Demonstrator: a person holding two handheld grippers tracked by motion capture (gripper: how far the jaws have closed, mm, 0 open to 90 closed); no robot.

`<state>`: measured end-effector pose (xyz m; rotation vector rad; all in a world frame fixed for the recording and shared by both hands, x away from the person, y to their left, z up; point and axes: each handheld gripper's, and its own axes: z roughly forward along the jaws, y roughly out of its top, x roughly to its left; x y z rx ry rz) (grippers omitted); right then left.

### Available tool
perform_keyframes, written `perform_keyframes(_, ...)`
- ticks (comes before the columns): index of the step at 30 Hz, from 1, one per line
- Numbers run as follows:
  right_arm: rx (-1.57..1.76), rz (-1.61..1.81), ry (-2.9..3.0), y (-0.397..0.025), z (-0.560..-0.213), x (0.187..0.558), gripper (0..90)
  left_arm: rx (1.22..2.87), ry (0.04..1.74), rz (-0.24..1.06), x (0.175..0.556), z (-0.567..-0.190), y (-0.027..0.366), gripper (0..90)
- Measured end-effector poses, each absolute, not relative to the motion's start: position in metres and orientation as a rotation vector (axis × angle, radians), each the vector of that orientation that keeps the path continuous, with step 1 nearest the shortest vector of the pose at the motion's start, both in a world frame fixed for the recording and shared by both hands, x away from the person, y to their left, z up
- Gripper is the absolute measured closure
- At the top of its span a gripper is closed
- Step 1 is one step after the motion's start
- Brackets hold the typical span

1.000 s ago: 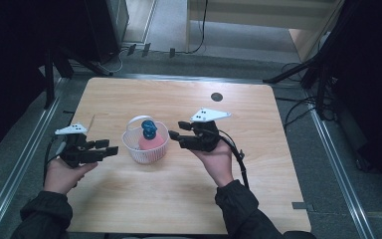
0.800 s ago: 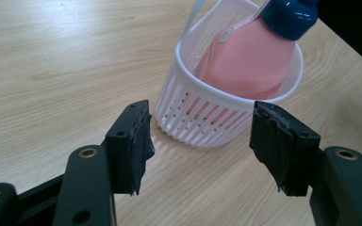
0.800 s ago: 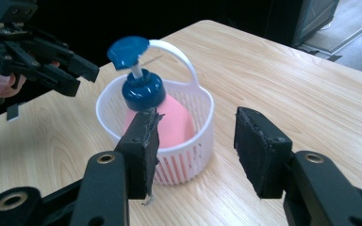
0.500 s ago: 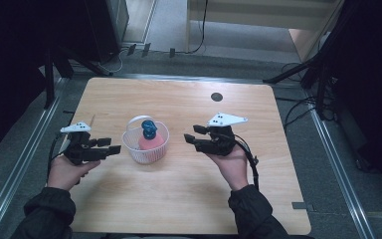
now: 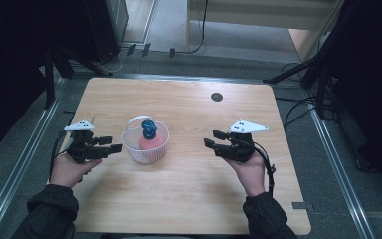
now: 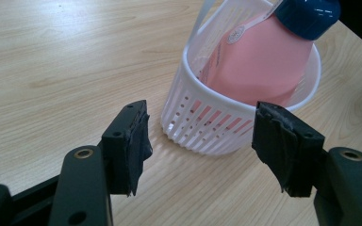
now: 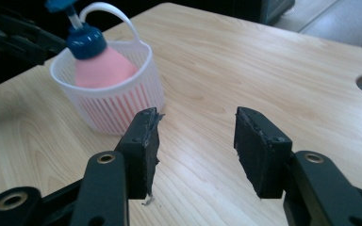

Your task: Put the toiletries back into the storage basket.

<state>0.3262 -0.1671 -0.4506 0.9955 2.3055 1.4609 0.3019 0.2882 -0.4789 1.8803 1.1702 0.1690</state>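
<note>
A white basket (image 5: 146, 144) stood on the wooden table (image 5: 189, 199), left of centre, with a pink bottle (image 5: 148, 141) inside it (blue cap (image 5: 149, 130) uppermost, leaning a little). The left gripper (image 5: 113, 144) hung just beside the basket's left side, jaws apart and holding nothing; in the left gripper view the basket (image 6: 226, 127) sat between and just beyond the jaws. The right gripper (image 5: 214, 139) was well apart to the right, jaws also spread and empty, bare table between it and the basket. A dark round hole (image 5: 217, 97) marked the table's far side. Cables (image 5: 298, 107) lay on the floor to the right.
</note>
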Motion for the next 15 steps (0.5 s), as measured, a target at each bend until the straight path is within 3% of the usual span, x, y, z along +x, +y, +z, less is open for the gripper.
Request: perform_keyframes(15,1.023,1.402,2.281,-0.190,-0.467,0.315,49.4,1.897,1.148,0.159,0.308,-0.480,0.281,37.1)
